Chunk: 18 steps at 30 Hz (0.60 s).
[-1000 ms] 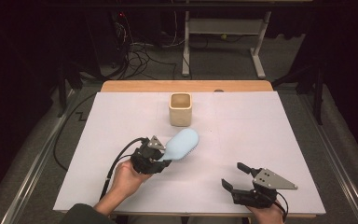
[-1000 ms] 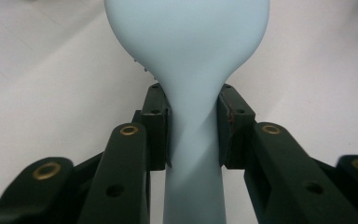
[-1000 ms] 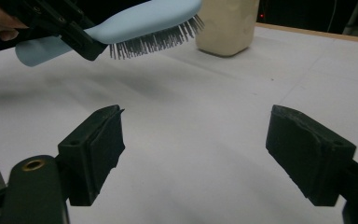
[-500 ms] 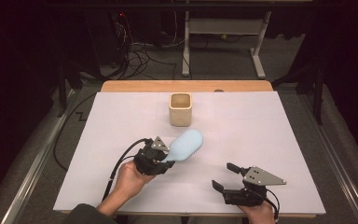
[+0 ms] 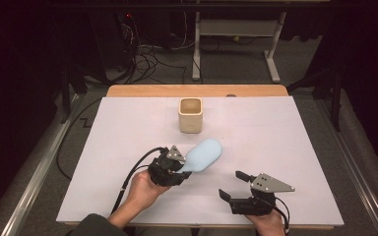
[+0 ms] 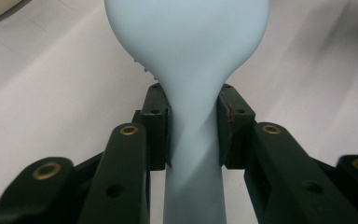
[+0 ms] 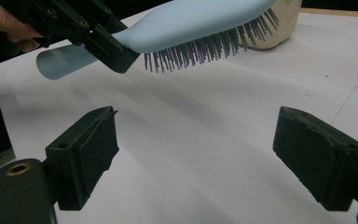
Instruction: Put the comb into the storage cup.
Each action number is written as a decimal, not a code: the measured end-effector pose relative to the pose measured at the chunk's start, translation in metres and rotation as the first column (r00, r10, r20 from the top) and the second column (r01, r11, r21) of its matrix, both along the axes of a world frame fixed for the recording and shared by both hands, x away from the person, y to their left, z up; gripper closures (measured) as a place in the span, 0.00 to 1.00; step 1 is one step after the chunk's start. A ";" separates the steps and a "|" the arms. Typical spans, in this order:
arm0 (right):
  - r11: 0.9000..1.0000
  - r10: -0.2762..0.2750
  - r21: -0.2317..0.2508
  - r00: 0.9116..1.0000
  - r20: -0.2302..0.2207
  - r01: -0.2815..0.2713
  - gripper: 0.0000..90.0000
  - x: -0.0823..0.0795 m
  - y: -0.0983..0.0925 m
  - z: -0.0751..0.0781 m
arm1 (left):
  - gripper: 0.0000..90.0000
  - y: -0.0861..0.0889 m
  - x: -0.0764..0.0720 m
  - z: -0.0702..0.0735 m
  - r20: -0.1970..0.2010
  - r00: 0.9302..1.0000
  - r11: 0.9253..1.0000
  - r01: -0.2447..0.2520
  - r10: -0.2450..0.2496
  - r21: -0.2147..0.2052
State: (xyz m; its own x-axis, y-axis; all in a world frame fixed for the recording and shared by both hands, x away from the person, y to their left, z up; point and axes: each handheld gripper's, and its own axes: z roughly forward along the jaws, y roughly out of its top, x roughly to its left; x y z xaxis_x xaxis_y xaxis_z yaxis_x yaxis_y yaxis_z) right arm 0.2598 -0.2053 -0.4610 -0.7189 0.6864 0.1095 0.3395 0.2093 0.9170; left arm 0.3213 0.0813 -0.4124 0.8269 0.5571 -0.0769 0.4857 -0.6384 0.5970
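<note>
Hovering just above the tabletop [image 5: 128,132], the pale blue hairbrush [image 5: 204,155] is sitting a little below the middle of the high view, bristles facing down, its head pointing toward the upper right of the frame. The left claw [image 5: 179,167] is clamped on the brush's narrow handle, and in the left gripper view both pads are pressing the neck of the handle from either side [image 6: 193,135]. Above the brush head, near the upper middle of the high view, a cream square cup [image 5: 190,115] is standing upright and open, well apart from the brush. The right claw [image 5: 232,184] is resting low at the lower right of the high view, its jaws having just been opening; they are now standing wide apart with nothing between them, and in the right gripper view the brush is showing across the top of the frame [image 7: 200,21].

Judging from this, the work in hand is carrying the brush toward the cup, or passing it across. To do it well, the left hand should be keeping the grip firm on the neck so the heavy head is not drooping, and if the right claw is taking over, it should be closing on the handle rather than the bristles.

No brand, label or writing is readable on the brush, cup or tabletop.
</note>
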 end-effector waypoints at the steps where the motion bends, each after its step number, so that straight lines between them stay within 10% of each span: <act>1: 1.000 -0.002 -0.001 1.000 0.001 0.002 0.16 0.000 0.000 0.000 | 0.76 -0.001 0.000 0.000 0.002 1.000 1.000 0.002 -0.002 0.003; 18: 1.000 0.007 -0.001 0.999 -0.043 -0.007 0.15 0.007 0.007 -0.002 | 0.76 -0.020 -0.006 -0.001 0.017 0.999 0.999 0.043 -0.043 0.013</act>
